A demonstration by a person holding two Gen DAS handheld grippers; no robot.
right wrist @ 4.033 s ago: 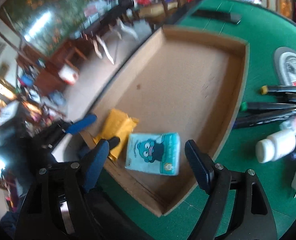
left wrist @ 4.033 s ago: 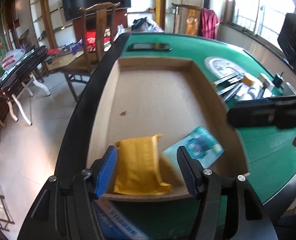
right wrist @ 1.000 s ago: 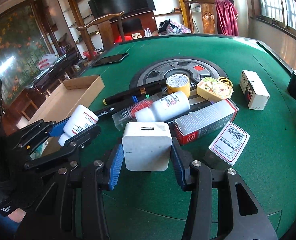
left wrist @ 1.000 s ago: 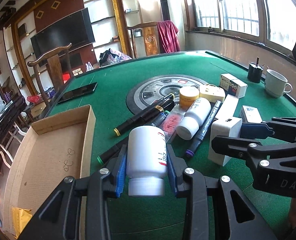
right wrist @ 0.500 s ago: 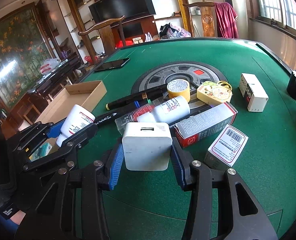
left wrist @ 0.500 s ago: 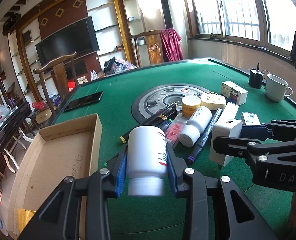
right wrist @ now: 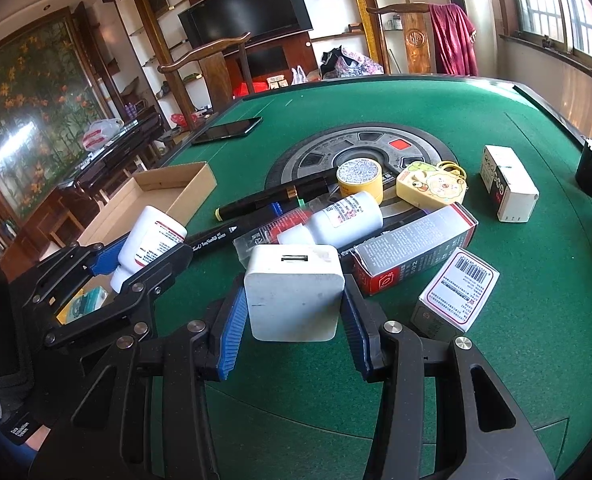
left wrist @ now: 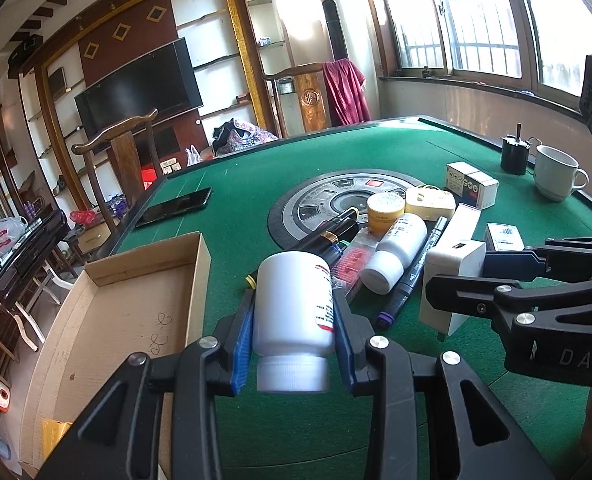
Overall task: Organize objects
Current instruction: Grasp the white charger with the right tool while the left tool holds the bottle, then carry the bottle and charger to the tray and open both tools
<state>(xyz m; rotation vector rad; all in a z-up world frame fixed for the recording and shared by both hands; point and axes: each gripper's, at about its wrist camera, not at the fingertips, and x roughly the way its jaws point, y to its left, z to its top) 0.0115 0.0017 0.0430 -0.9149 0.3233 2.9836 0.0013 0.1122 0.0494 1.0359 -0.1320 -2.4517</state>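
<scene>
Left gripper (left wrist: 294, 320) is clamped on a white plastic pill bottle with a red-striped label (left wrist: 294, 304), cap pointing back toward the camera. The right gripper (right wrist: 294, 312) is squeezed onto a white square USB wall charger (right wrist: 294, 298). Compared with a second ago both loads sit a bit higher and farther off the pile, and a few seconds back both grippers were empty over the box, so this is a fresh double pickup heading back.

Just left of the bottle is the shallow brown cardboard box (left wrist: 200, 256), with a yellow padded pouch (left wrist: 54, 434) and a teal cartoon packet (right wrist: 84, 300) already inside.

Still out on the green felt table (left wrist: 395, 152): another white bottle lying down (left wrist: 395, 252), black markers (right wrist: 272, 198), a yellow round tin (right wrist: 359, 176), and a red-and-grey carton (right wrist: 413, 248). Plenty left, I'd say.
</scene>
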